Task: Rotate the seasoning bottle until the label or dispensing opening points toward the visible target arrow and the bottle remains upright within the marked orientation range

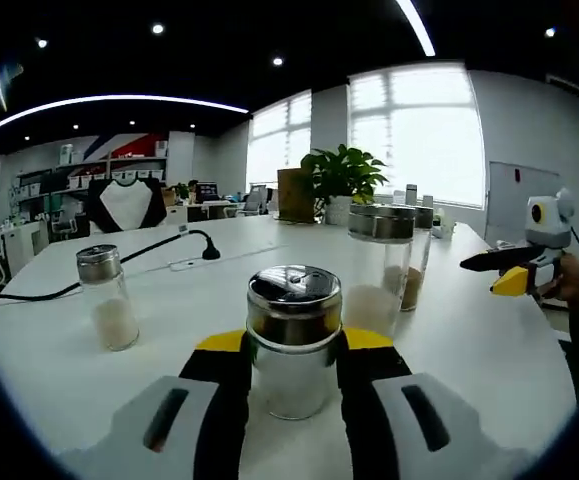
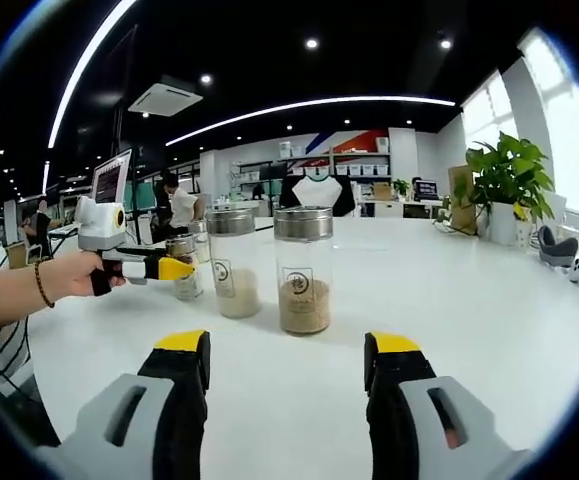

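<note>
Glass seasoning bottle [image 1: 293, 340] with a perforated steel cap stands upright on the white table [image 1: 59, 370], directly between the jaws of the left gripper [image 1: 291, 375]. Jaws sit close on both sides of the glass; whether the pads actually press it I cannot tell. In the right gripper view the same gripper [image 2: 174, 268] reaches in from the left, a hand [image 2: 74, 275] on its grip, with that bottle [image 2: 184, 268] at its tips.

Right gripper [image 2: 287, 375] is wide apart, holding nothing, hovering over bare tabletop short of two taller jars: one with pale grains [image 2: 233, 262], one with brown grains [image 2: 303, 268]. A fourth shaker [image 1: 107, 297] stands well apart to the side. Black cable [image 1: 119, 262] and potted plant [image 1: 339, 180] further back.

No target arrow or marked range visible, so alignment cannot be judged.

Risks: smooth glass may slip in the pads during the twist, leaving the cap's opening short of its heading; an off-centre squeeze may tip the bottle; a wide wrist swing could knock the neighbouring jars.
</note>
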Demonstrator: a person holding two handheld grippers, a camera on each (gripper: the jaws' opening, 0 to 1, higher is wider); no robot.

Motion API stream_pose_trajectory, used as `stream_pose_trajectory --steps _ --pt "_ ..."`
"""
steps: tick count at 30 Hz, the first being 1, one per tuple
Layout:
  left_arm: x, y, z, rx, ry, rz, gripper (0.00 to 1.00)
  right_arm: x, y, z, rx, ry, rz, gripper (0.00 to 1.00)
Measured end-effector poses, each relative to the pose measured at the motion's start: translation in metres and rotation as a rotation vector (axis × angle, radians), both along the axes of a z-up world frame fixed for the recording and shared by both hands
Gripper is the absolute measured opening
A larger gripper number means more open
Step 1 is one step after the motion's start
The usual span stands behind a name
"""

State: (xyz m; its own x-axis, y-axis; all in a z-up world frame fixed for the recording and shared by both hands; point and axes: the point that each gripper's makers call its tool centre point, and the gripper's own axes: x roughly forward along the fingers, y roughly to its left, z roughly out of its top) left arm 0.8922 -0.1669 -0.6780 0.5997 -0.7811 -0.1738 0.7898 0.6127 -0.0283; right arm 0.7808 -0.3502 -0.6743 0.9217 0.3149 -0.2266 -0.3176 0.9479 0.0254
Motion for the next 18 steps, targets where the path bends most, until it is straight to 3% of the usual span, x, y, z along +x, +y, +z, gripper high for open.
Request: stream_pose_trajectory --steps 8,18 --pt "-0.0028 -0.0034 0.0 0.0 -0.03 -0.097 0.35 0.0017 -0.0051 -0.0021 0.001 0.004 -0.014 0.66" --pt "-0.0062 -0.0071 -0.0001 0.017 -0.023 -0.197 0.35 0.0027 -0.0045 -0.0007 -0.005 -0.008 -0.014 0.66"
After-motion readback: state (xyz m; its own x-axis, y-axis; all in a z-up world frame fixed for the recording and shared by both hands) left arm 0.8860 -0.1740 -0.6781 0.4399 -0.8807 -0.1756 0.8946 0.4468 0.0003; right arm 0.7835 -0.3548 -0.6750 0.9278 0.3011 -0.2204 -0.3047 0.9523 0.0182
